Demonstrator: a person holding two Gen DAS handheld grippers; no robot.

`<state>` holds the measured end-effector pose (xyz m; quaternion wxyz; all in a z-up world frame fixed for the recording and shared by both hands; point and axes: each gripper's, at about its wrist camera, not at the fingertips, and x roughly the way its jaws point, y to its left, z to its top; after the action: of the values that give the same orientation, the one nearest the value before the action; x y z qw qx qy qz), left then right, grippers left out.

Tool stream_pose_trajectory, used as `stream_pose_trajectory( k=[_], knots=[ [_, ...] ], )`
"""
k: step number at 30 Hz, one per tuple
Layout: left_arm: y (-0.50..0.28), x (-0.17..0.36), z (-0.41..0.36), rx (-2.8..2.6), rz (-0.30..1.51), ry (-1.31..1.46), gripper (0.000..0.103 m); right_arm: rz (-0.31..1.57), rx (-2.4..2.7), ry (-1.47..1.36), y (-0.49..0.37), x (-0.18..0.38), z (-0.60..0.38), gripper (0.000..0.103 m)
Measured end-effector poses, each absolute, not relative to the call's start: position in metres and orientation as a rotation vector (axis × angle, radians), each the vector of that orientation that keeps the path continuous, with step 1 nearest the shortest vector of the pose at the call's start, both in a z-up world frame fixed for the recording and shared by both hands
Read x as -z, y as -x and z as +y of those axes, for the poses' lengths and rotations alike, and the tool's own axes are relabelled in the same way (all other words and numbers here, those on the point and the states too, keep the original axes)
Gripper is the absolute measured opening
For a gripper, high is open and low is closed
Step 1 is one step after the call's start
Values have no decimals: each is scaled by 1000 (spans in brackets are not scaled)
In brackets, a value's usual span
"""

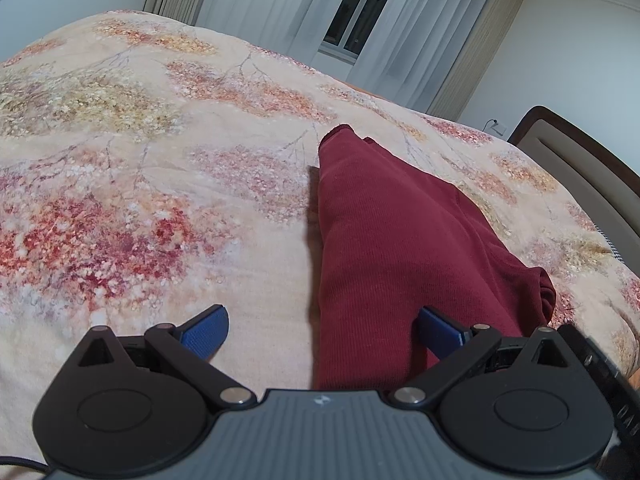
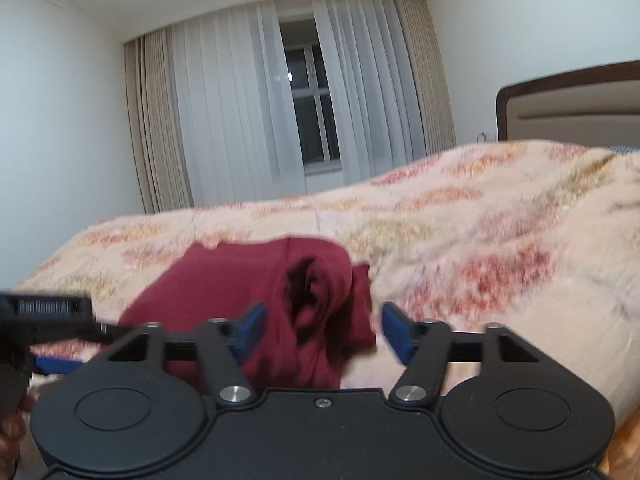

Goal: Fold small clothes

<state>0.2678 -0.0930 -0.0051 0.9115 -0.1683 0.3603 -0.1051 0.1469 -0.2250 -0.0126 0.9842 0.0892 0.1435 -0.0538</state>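
A dark red knit garment lies folded into a long narrow strip on the floral bedspread. My left gripper is open just above the strip's near end, its blue pads wide apart, the right pad over the cloth. In the right wrist view the garment shows bunched at its near end. My right gripper is open and empty, its blue pads on either side of that end. The left gripper's body shows at the left edge.
The bed's padded headboard stands at the right. A window with white and beige curtains is behind the bed. The bedspread spreads wide on both sides of the garment.
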Motion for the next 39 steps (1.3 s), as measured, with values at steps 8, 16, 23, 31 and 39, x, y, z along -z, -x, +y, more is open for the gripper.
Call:
stream_pose_trajectory(
  k=[8,16,23,31,39],
  knots=[
    [-269,6,-93,221,744,340,103,295,110,-136,-207,-3,-241,98],
    [-270,7,-93,222,744,331,103,418,145,-109,-250,22,-252,102],
    [-270,11,-96,224,737,307,103,458,138,-182,-251,55,-263,102],
    [-267,11,-95,242,719,285,103,417,116,-240,-243,66,-269,102],
    [-283,-4,-88,260,665,324,103,395,94,-295,-238,70,-275,103]
  ],
)
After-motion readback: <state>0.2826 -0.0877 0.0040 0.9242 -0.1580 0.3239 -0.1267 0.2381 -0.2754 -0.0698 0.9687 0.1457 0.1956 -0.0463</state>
